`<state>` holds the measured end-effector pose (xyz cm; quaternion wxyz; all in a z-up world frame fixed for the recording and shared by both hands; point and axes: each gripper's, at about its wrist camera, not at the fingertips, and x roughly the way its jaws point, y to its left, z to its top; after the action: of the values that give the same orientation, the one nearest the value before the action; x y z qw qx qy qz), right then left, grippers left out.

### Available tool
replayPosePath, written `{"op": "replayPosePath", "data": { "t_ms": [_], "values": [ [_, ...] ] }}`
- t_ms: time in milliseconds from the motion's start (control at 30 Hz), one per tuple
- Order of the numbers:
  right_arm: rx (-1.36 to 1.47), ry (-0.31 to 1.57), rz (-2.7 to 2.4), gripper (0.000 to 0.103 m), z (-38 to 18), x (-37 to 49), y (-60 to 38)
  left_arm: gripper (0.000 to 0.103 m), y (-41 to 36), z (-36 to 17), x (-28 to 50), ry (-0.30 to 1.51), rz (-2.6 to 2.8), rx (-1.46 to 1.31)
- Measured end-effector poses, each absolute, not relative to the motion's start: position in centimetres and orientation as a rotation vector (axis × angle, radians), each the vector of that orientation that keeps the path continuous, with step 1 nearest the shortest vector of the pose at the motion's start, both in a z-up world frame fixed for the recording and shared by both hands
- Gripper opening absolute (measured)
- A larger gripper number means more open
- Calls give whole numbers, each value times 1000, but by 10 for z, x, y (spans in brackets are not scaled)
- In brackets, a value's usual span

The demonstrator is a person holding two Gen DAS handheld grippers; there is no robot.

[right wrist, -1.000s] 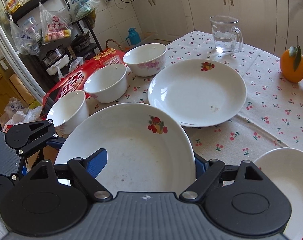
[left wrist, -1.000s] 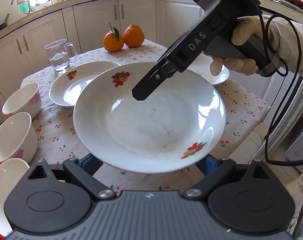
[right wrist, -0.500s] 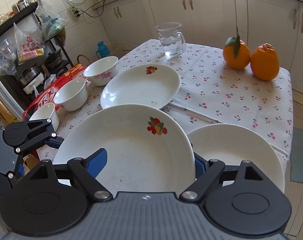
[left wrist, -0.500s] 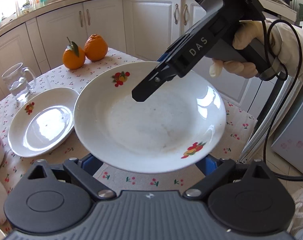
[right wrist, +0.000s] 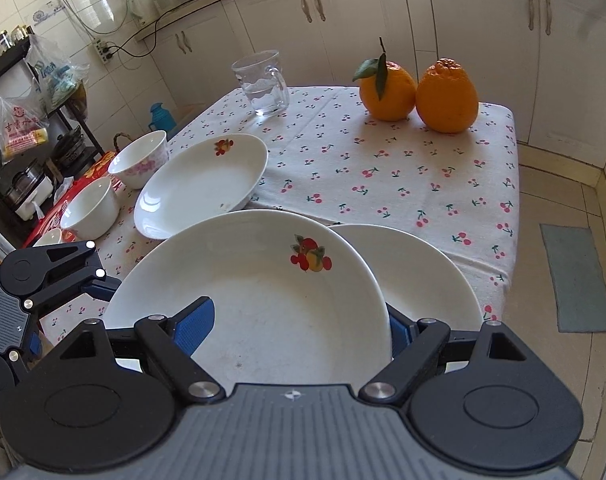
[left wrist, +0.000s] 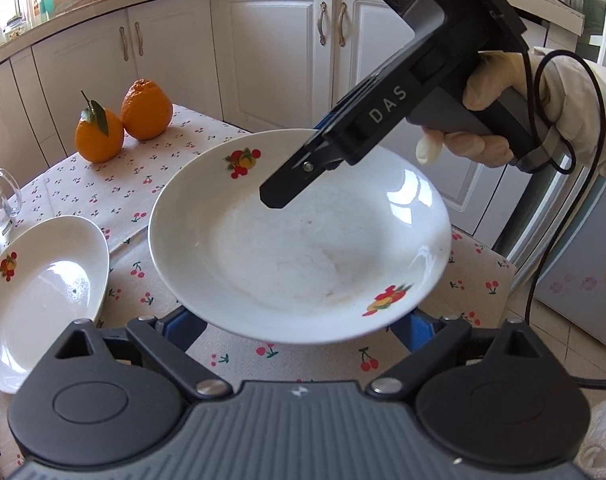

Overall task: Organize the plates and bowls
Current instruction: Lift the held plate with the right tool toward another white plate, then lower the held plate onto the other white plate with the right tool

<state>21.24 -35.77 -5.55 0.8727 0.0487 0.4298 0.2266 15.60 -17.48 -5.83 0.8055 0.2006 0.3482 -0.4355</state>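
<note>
A white plate with fruit prints [left wrist: 303, 248] is held in the air over the table's near right end. My right gripper [right wrist: 299, 326] is shut on its rim; one finger [left wrist: 291, 188] lies over the plate's top face. The plate also shows in the right wrist view [right wrist: 263, 288]. My left gripper [left wrist: 303, 324] sits at the opposite rim, its blue pads wide apart under the plate, open. A second white plate [right wrist: 423, 276] lies on the table just right of and below the held one. A third plate [right wrist: 201, 184] lies further left.
Two white bowls [right wrist: 139, 160] [right wrist: 91, 208] stand at the table's left edge, a third barely shows. A glass mug [right wrist: 263, 84] and two oranges [right wrist: 415, 90] stand at the far end. The cherry tablecloth [right wrist: 383, 176] ends at the right over tiled floor. White cabinets lie behind.
Both grippers have carried the plate to the right along the table. It now overlaps the second plate at the right end, and the bowls have slid off to the left.
</note>
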Motion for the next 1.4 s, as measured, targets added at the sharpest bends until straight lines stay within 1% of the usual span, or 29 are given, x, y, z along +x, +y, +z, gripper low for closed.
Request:
{"op": "replayPosePath", "data": {
  "t_ms": [800,1400],
  "values": [
    [157,924,405,90,-79,226,-385,96,-192,-65,175,748,-928,451],
    [165,918,348,90,-75,207,-398,97,-194,-65,179,719,-943,441]
  ]
}}
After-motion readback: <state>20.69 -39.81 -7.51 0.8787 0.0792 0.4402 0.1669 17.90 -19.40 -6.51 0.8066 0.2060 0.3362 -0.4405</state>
